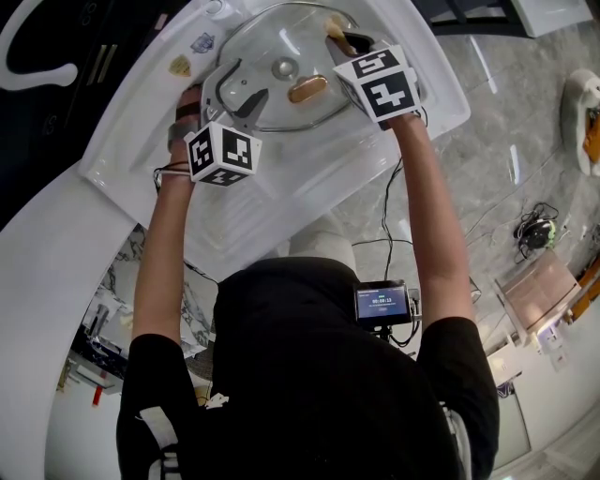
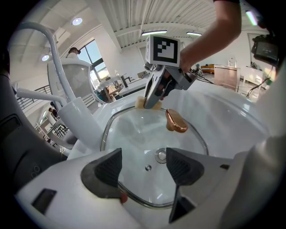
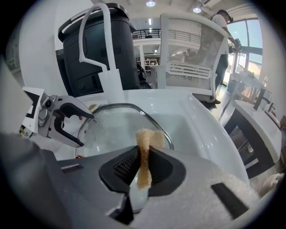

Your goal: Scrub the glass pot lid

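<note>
The glass pot lid (image 1: pixel 281 66) lies flat in the white sink (image 1: pixel 427 89), its copper handle (image 1: pixel 307 89) on top. My left gripper (image 1: pixel 246 101) is open, its jaws hanging just over the lid's near rim (image 2: pixel 147 134) with nothing held between them. My right gripper (image 1: pixel 339 39) is shut on a tan sponge (image 1: pixel 333 25) at the lid's far right edge. In the right gripper view the sponge (image 3: pixel 144 147) stands pinched upright between the pads, above the lid (image 3: pixel 118 127). The left gripper view shows the right gripper (image 2: pixel 156 94) pressing the sponge (image 2: pixel 141 103) near the handle (image 2: pixel 175 121).
A white faucet (image 2: pixel 49 58) arches over the sink's left side. A small tan scrap (image 1: pixel 179 65) lies on the sink ledge. A black bin (image 3: pixel 100 53) and a white chair (image 3: pixel 192 58) stand behind the sink. Cables (image 1: pixel 534 230) lie on the marble floor.
</note>
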{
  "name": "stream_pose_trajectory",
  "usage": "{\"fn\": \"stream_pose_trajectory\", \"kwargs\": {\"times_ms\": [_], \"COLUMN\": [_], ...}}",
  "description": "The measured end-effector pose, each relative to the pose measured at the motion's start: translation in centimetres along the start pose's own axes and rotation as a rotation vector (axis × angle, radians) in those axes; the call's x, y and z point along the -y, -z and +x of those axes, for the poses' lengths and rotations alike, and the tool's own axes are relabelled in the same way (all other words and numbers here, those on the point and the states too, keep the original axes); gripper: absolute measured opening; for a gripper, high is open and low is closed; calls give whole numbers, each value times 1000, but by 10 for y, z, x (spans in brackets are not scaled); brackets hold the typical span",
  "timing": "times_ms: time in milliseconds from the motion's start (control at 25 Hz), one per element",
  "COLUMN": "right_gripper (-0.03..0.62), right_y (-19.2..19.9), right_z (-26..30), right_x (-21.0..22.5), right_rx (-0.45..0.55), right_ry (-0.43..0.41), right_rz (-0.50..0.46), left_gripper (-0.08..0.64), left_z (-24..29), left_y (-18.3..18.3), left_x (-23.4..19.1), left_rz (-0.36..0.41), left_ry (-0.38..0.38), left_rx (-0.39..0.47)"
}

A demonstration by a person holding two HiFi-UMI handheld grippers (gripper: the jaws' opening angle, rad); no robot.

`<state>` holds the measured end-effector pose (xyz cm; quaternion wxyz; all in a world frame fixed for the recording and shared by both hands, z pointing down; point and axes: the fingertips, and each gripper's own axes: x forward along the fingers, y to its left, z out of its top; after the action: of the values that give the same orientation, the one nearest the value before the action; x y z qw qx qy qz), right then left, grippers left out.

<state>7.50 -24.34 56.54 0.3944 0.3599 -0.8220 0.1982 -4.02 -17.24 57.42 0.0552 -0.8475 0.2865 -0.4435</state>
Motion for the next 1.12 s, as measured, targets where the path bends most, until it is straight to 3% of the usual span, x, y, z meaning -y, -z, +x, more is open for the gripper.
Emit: {"fn": "stream_pose_trajectory", "kwargs": {"times_ms": [440,1120], "right_gripper": [31,29], "right_y": [-9,-30], "right_z": [0,7], "right_x": [-10,-60], "right_rx": [13,37], "right_ry": [-24,-125], "right_rz": [-8,-79], "left_gripper": [298,298], "left_z": [0,1], "left_y": [-1,0], "left_x": [-1,0], "left_rz": [0,-1], "left_ry": [-1,-1], "left_rx": [-1,1]}}
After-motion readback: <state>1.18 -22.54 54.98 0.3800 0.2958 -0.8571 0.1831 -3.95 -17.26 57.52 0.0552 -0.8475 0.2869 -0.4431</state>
